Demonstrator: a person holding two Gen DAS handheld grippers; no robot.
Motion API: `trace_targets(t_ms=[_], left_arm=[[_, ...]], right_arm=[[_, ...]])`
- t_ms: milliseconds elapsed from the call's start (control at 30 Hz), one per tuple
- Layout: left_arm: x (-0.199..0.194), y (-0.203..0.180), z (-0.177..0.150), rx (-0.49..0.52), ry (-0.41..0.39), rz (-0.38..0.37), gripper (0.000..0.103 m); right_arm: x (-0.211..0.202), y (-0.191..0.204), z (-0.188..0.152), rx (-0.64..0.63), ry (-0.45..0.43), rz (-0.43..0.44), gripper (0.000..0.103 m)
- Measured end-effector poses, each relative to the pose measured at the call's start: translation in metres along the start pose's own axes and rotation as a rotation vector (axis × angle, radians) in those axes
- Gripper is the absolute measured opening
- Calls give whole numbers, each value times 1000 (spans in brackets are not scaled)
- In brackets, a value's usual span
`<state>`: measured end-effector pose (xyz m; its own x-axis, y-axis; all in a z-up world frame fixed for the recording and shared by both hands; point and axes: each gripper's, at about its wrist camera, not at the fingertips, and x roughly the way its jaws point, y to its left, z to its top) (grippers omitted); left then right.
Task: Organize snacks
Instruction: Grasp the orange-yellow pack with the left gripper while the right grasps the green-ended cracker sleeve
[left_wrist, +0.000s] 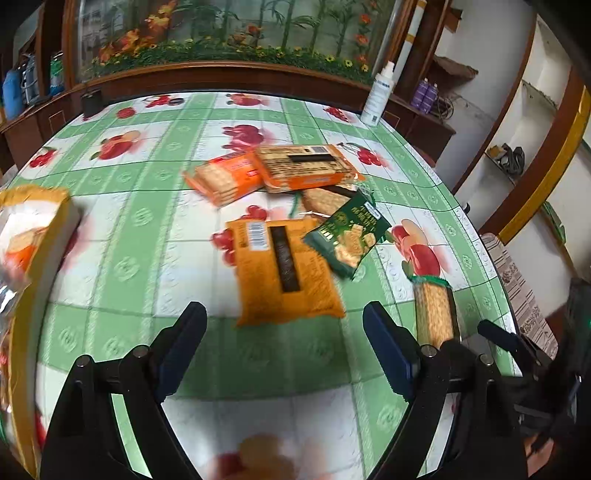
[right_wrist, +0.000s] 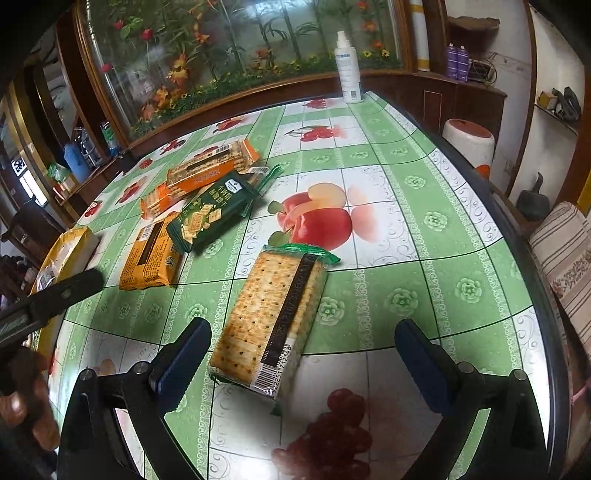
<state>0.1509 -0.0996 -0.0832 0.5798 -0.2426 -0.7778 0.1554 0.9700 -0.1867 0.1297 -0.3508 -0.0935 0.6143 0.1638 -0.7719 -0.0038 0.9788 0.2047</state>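
Several snack packs lie on a fruit-print tablecloth (left_wrist: 122, 266). An orange pack (left_wrist: 286, 271) lies face down just ahead of my open, empty left gripper (left_wrist: 284, 317). A dark green cracker pack (left_wrist: 349, 236) leans on it, with two orange cracker packs (left_wrist: 229, 177) (left_wrist: 306, 166) behind. A clear cracker sleeve with green ends (right_wrist: 273, 317) lies between the fingers of my open right gripper (right_wrist: 303, 332), not gripped. It also shows in the left wrist view (left_wrist: 434, 310). The orange pack (right_wrist: 151, 254) and the green pack (right_wrist: 210, 210) show to its left.
A yellow snack bag (left_wrist: 33, 229) stands at the table's left edge. A white spray bottle (left_wrist: 378, 96) stands at the far right corner. A small dark object (left_wrist: 91, 103) sits at the far left. A striped chair cushion (right_wrist: 561, 251) is right of the table edge (right_wrist: 532, 258).
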Motion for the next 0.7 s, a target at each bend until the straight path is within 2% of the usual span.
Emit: trace_targets(t_ms=[267, 700], left_arm=[[27, -8, 12, 9, 25, 32, 87], [48, -4, 18, 38, 53, 82, 87]], right_arm=[[10, 7, 5, -14, 17, 23, 101], [26, 20, 11, -37, 40, -19, 100]])
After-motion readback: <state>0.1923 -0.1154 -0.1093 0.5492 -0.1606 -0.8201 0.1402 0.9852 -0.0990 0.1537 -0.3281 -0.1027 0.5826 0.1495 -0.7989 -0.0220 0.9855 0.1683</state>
